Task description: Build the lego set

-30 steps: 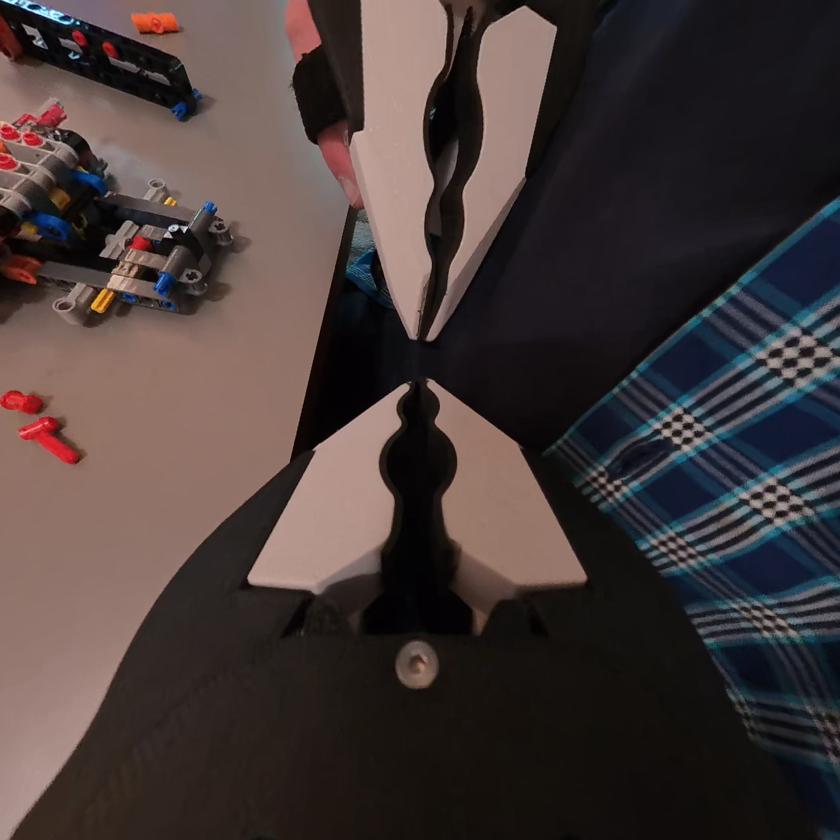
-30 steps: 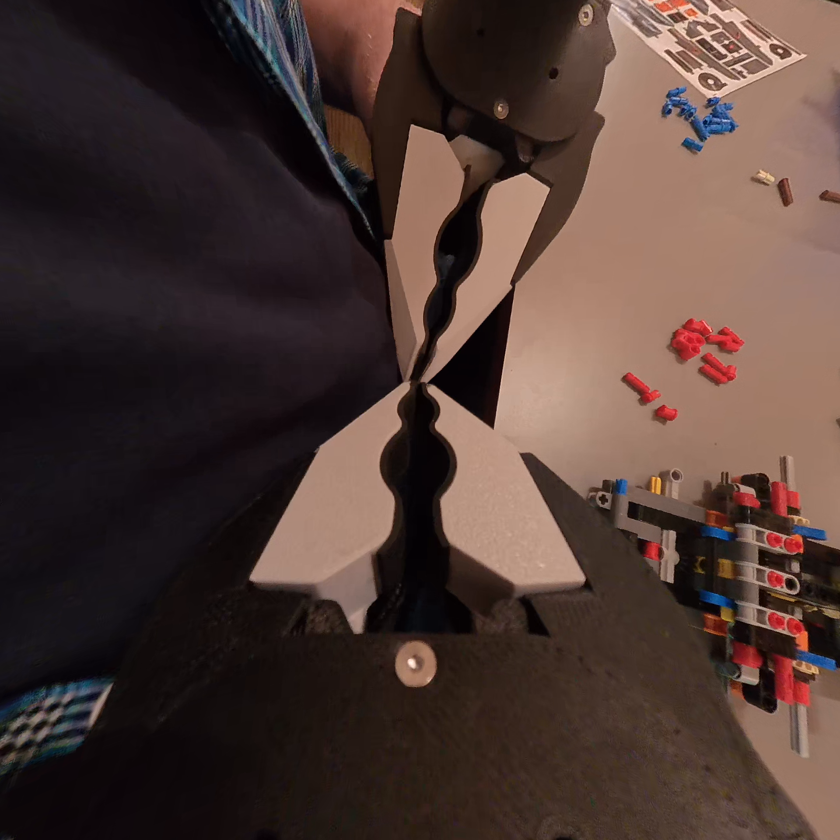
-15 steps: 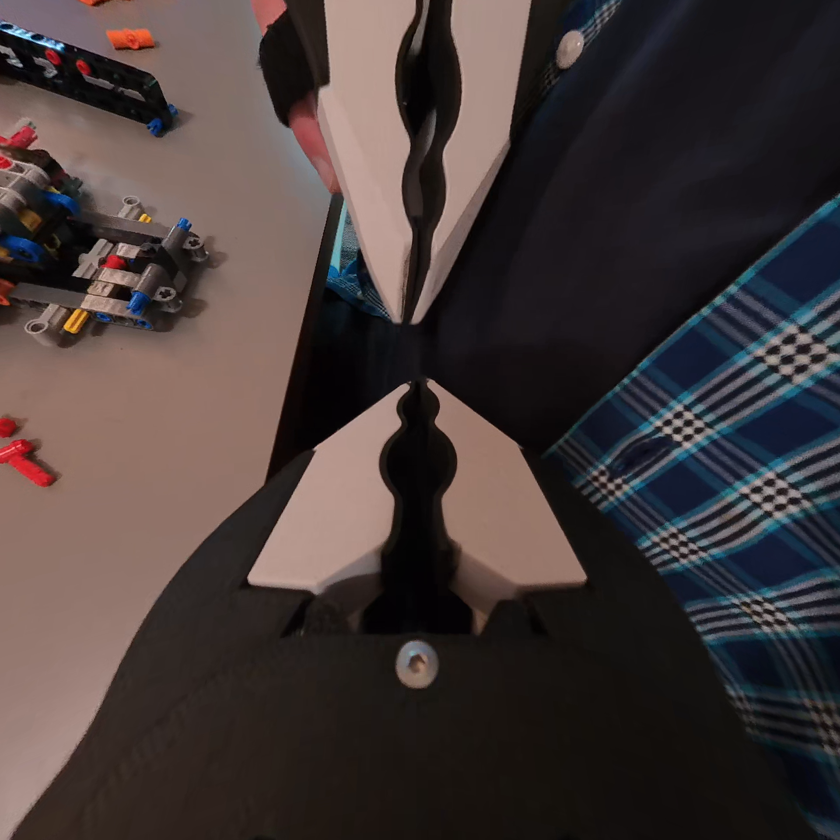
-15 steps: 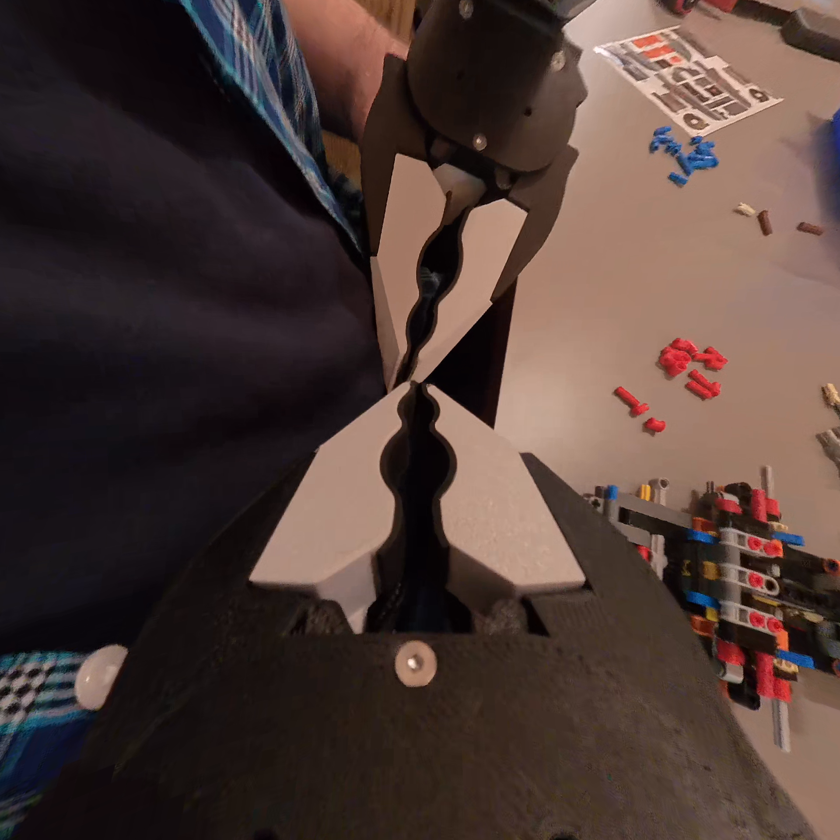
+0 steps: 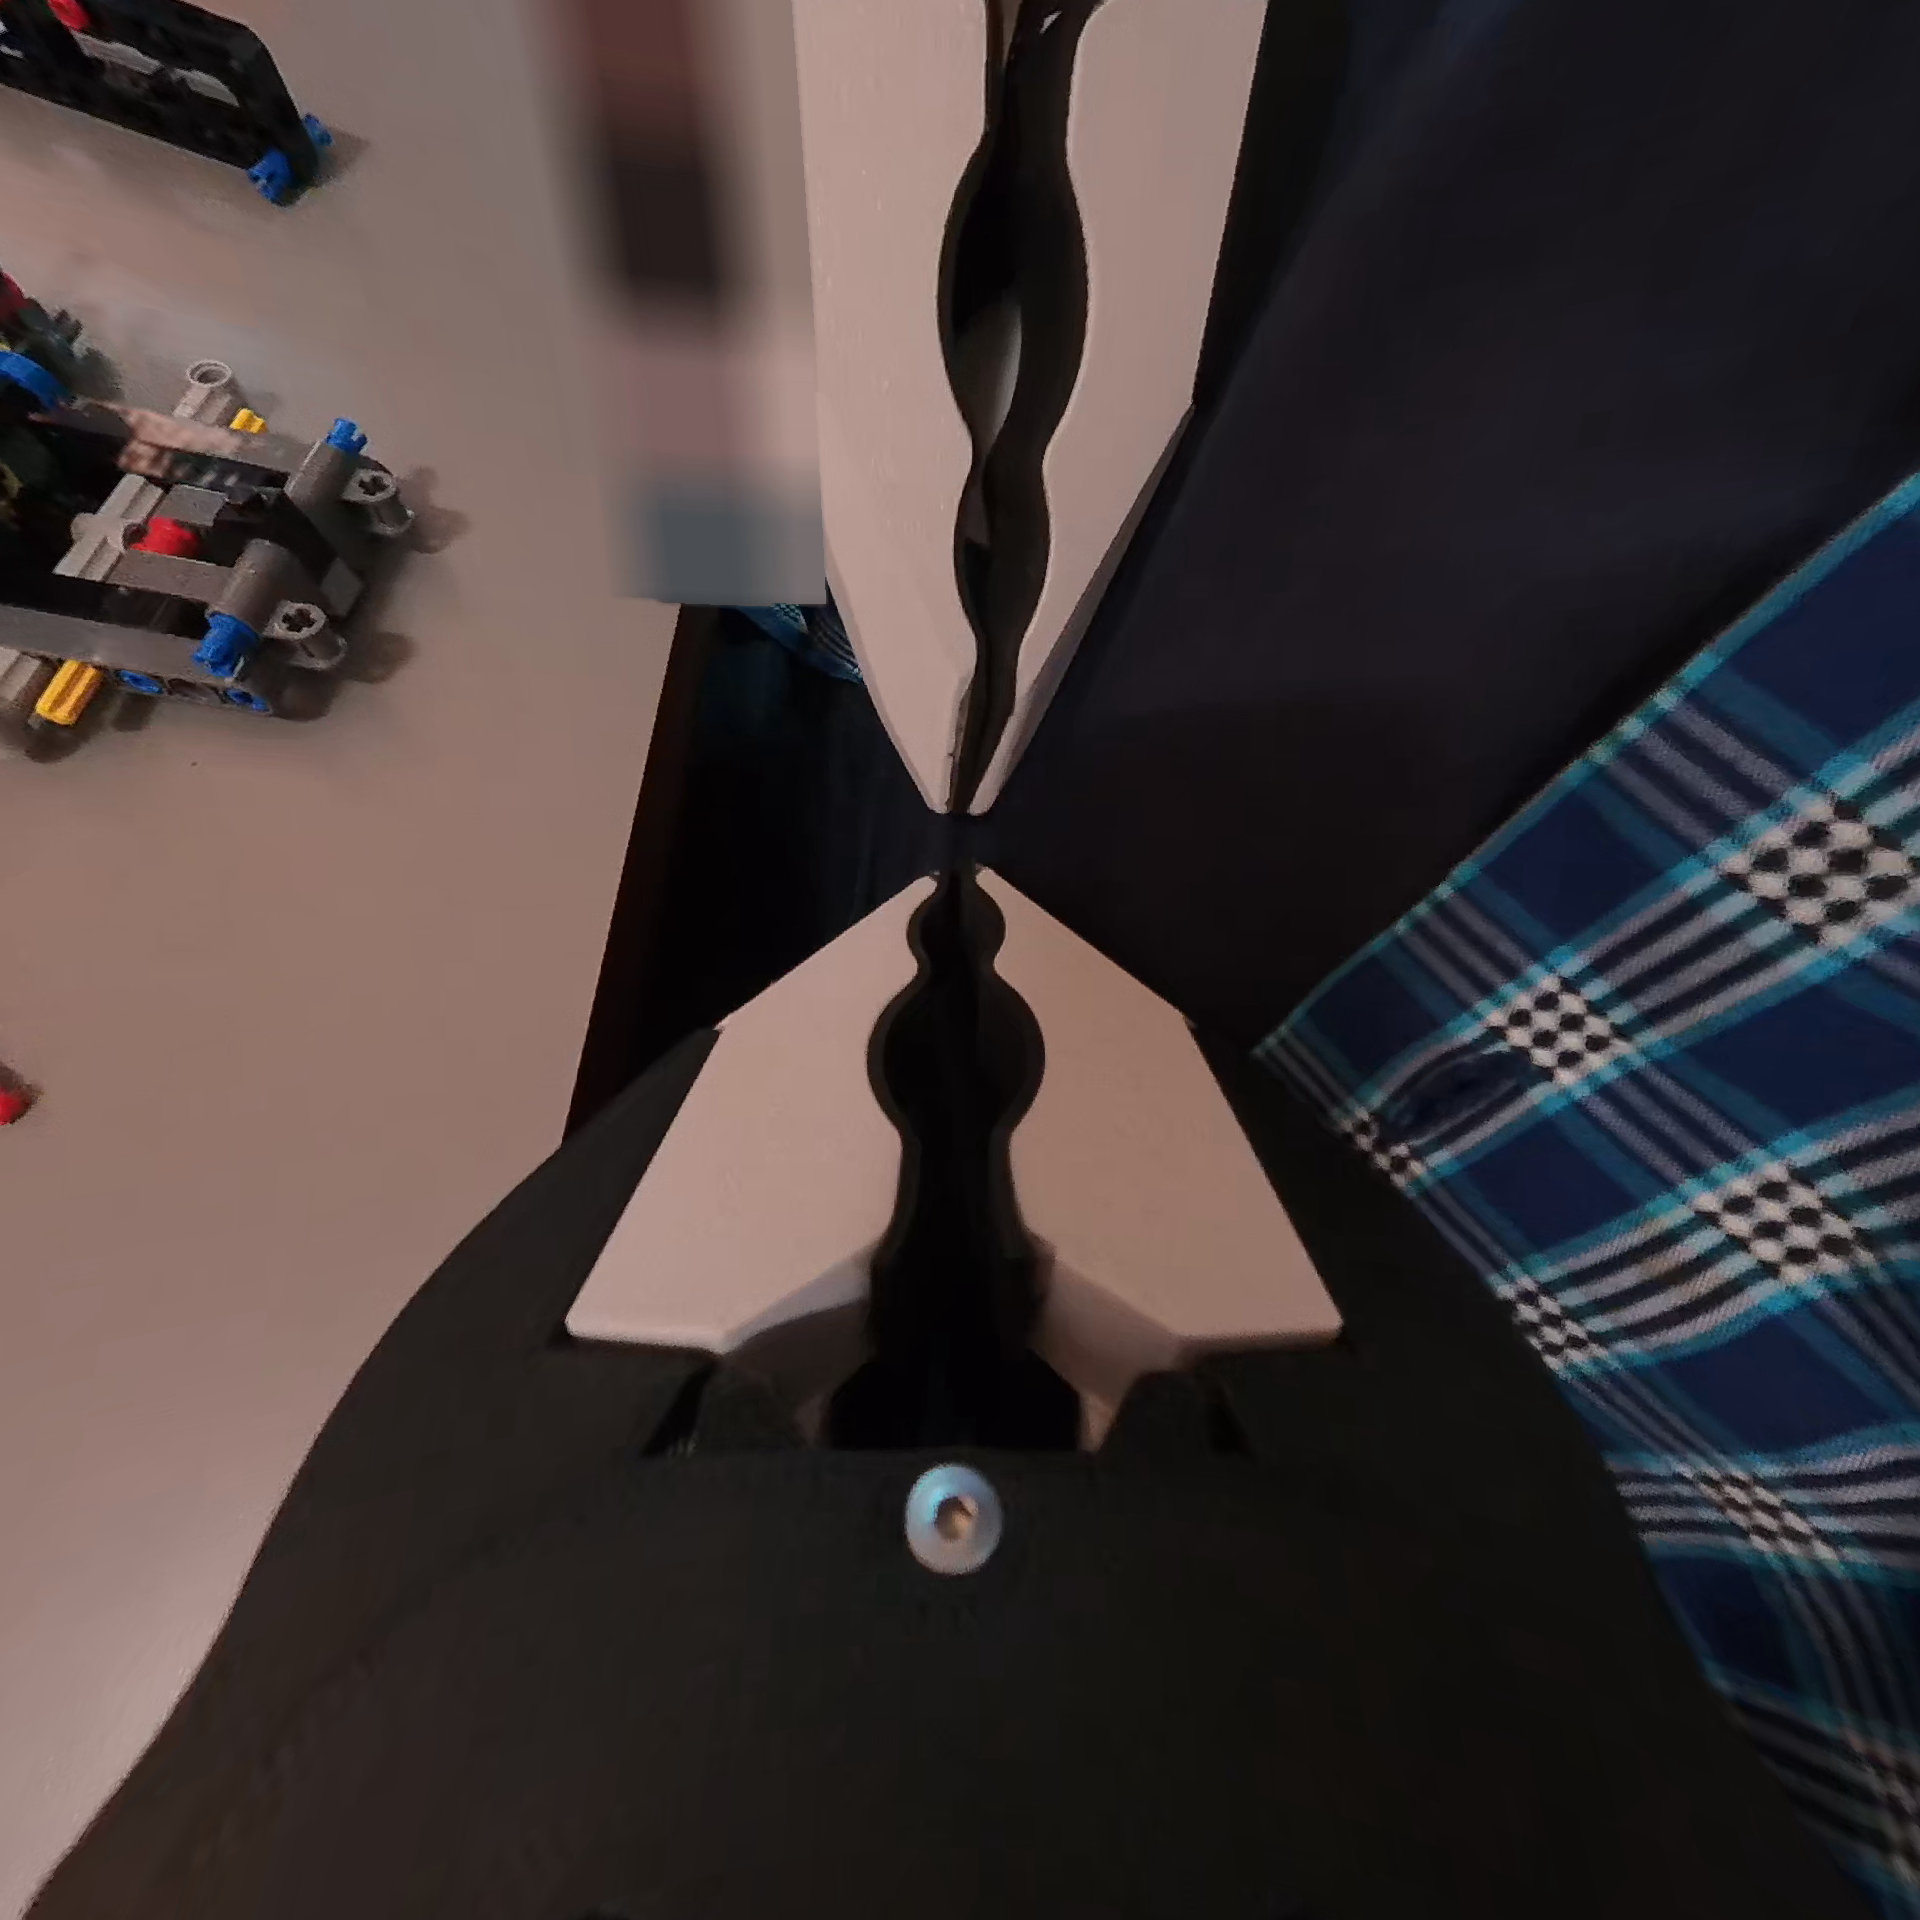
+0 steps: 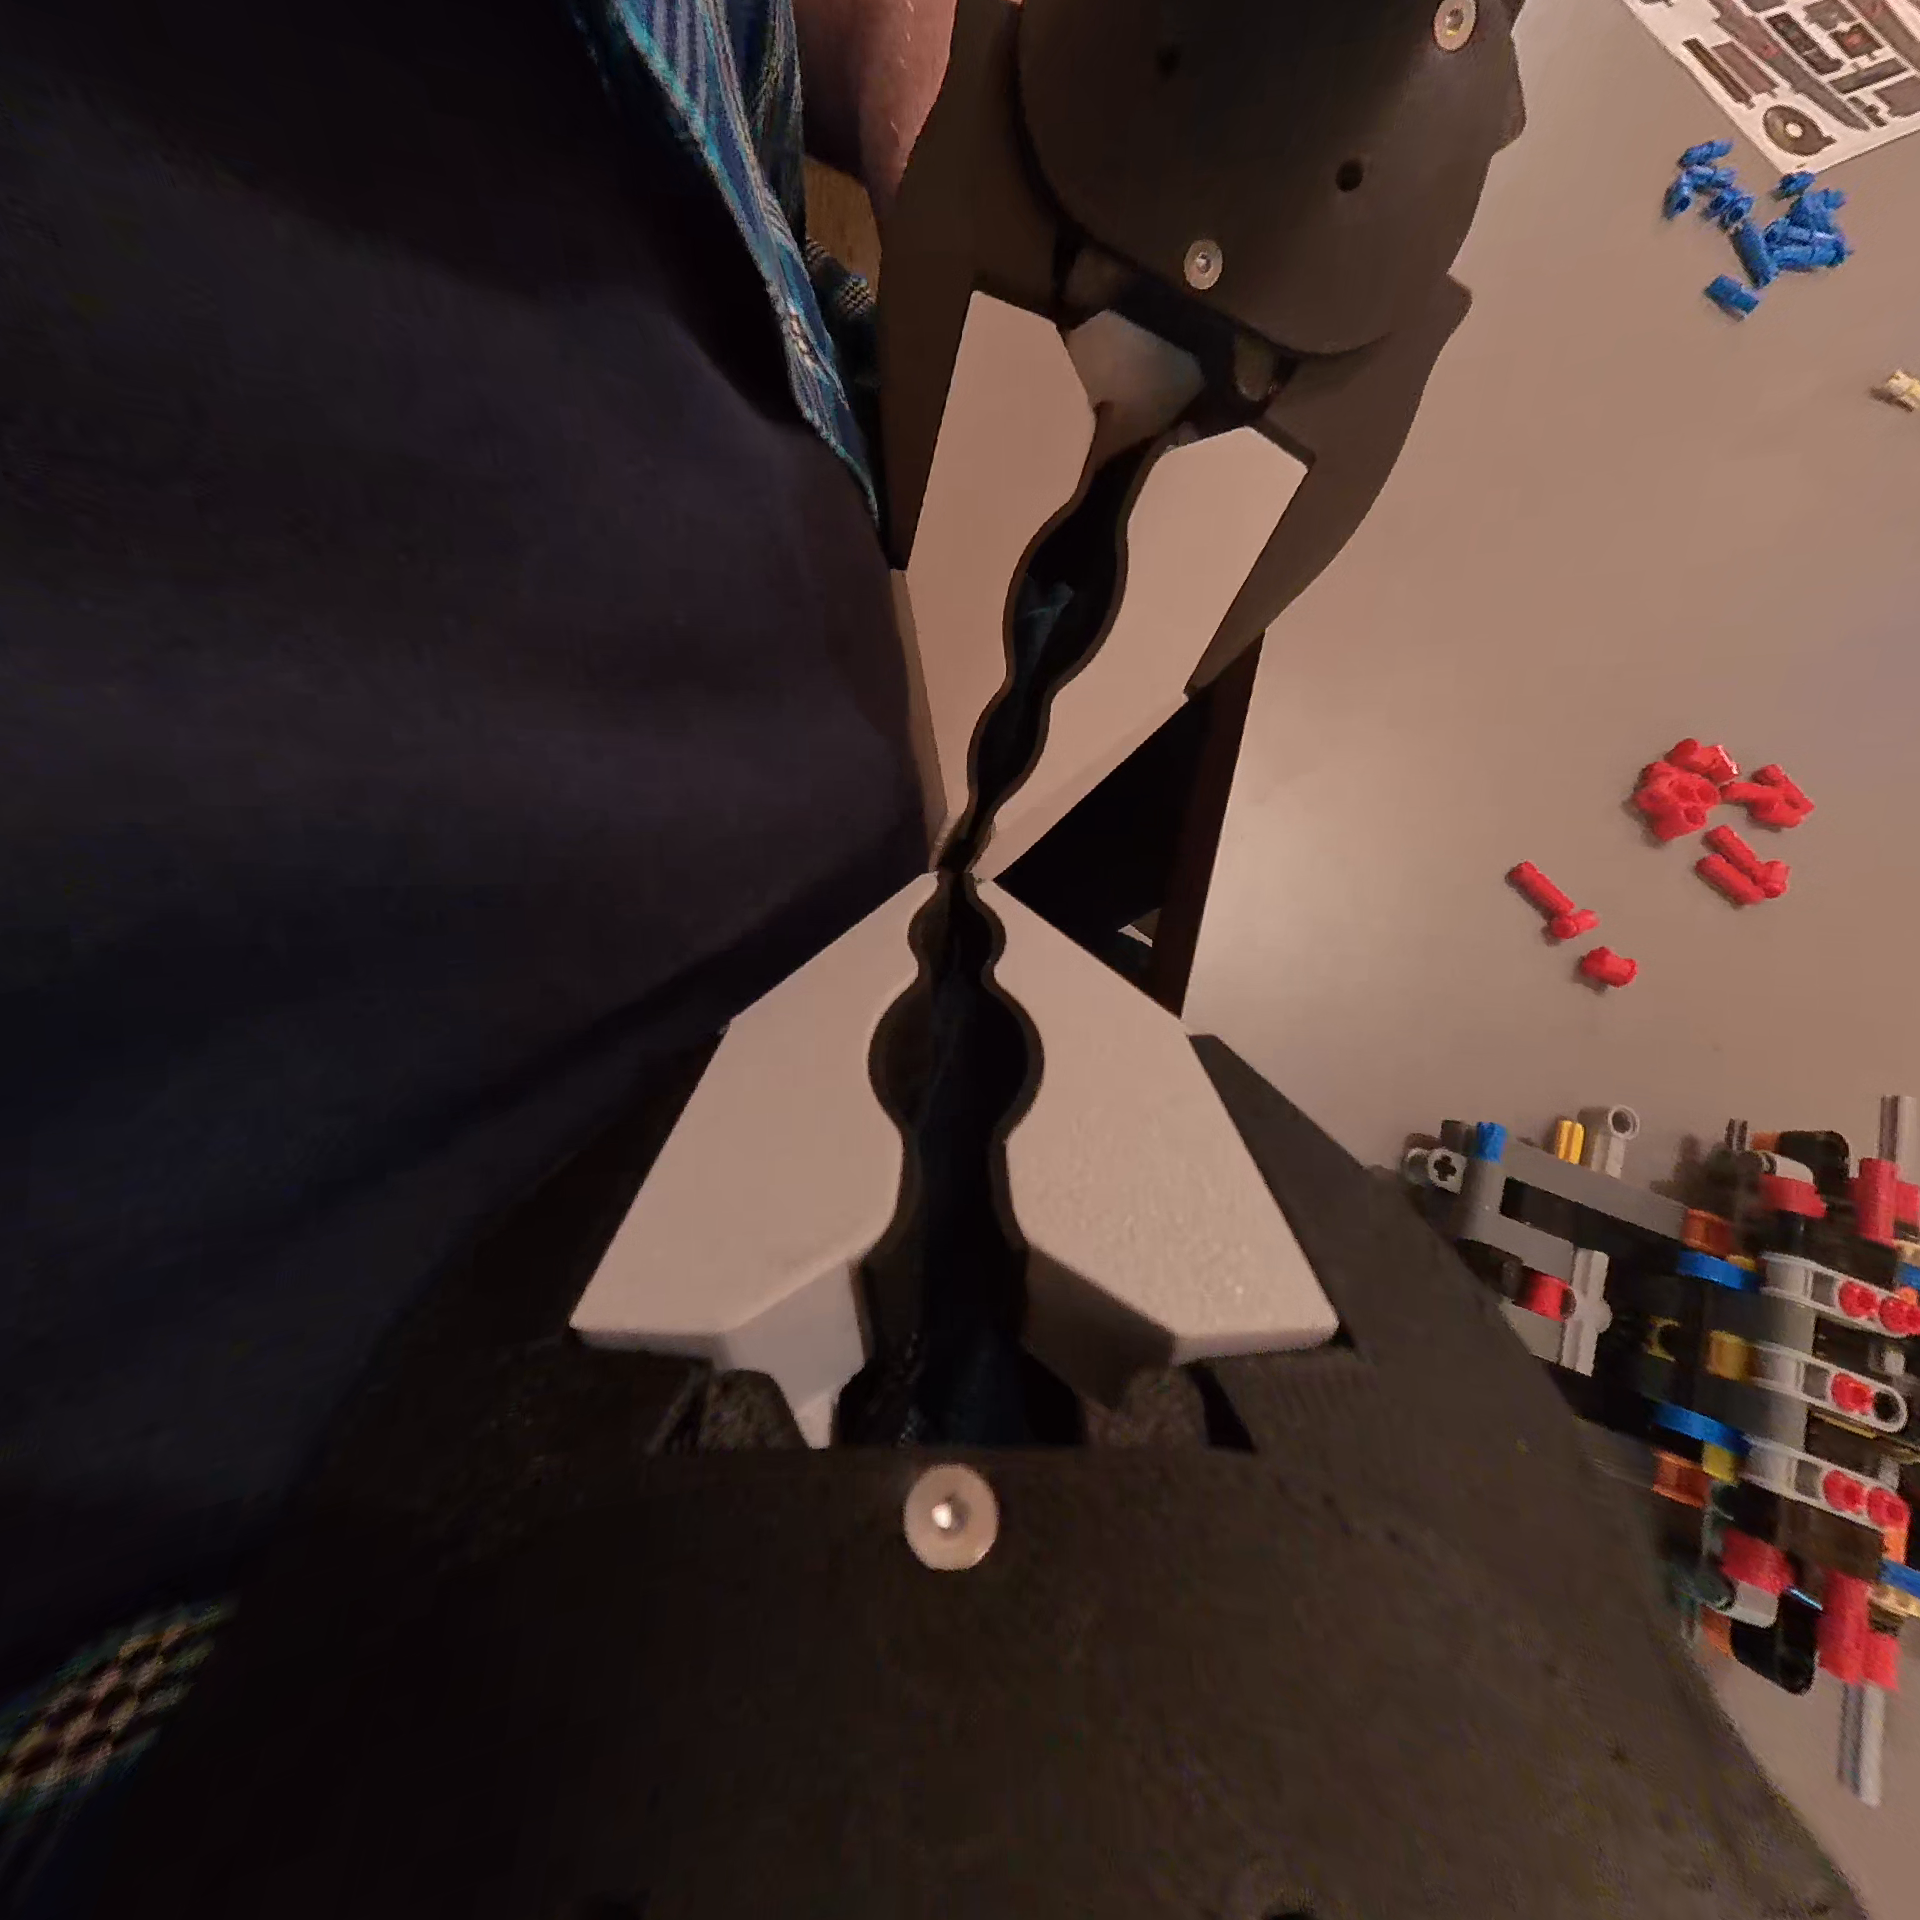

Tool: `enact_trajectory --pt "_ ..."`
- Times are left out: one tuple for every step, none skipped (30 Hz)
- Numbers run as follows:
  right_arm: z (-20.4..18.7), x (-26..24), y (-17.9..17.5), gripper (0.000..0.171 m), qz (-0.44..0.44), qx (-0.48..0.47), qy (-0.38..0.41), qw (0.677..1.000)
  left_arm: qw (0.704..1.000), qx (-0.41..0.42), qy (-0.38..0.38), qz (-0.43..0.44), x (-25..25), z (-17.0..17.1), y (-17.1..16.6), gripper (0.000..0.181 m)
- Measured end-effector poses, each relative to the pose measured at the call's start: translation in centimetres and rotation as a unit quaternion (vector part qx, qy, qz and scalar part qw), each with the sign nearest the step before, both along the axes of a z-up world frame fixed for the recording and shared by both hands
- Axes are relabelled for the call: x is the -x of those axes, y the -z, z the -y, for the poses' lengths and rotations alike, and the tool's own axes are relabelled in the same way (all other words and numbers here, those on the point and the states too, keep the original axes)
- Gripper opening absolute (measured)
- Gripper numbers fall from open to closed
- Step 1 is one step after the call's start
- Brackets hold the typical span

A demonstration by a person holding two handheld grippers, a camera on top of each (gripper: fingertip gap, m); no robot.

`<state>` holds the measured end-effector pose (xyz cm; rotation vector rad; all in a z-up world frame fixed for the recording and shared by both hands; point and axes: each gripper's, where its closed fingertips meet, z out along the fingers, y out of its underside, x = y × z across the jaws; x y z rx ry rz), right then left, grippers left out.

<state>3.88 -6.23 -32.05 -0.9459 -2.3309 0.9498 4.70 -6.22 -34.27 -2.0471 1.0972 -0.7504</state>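
Note:
Both grippers hover off the table's near edge, in front of a person's dark shirt, and meet tip to tip. In the left wrist view my left gripper (image 5: 951, 883) is shut, and the right gripper (image 5: 961, 805) points down at it, also shut. In the right wrist view my right gripper (image 6: 956, 883) touches the tips of the left gripper (image 6: 961, 852). A tiny dark spot sits between the tips; I cannot tell if it is a part. The partly built lego model (image 5: 208, 561) lies on the grey table (image 5: 312, 1039); it also shows in the right wrist view (image 6: 1745, 1351).
A black beam with blue pins (image 5: 156, 83) lies at the far left. Loose red pins (image 6: 1714, 810), a pile of blue pins (image 6: 1766, 229) and a printed sheet (image 6: 1808, 73) lie on the table. A plaid sleeve (image 5: 1662, 1039) is on the right.
Both grippers stay shut and tip to tip. The two have swung slightly together, so the opposite gripper looks larger and the model has shifted in both views.

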Motion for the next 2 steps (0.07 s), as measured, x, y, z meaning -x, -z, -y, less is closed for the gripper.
enact_trajectory --pt "-0.05 -0.01 0.08 0.0 0.002 0.001 0.001 1.0 1.0 0.001 0.001 0.0 -0.01 -0.03 0.07 0.0" --pt "-0.09 -0.02 0.18 0.0 0.004 0.002 0.002 1.0 1.0 0.001 0.001 0.0 -0.01 -0.07 0.11 0.0"
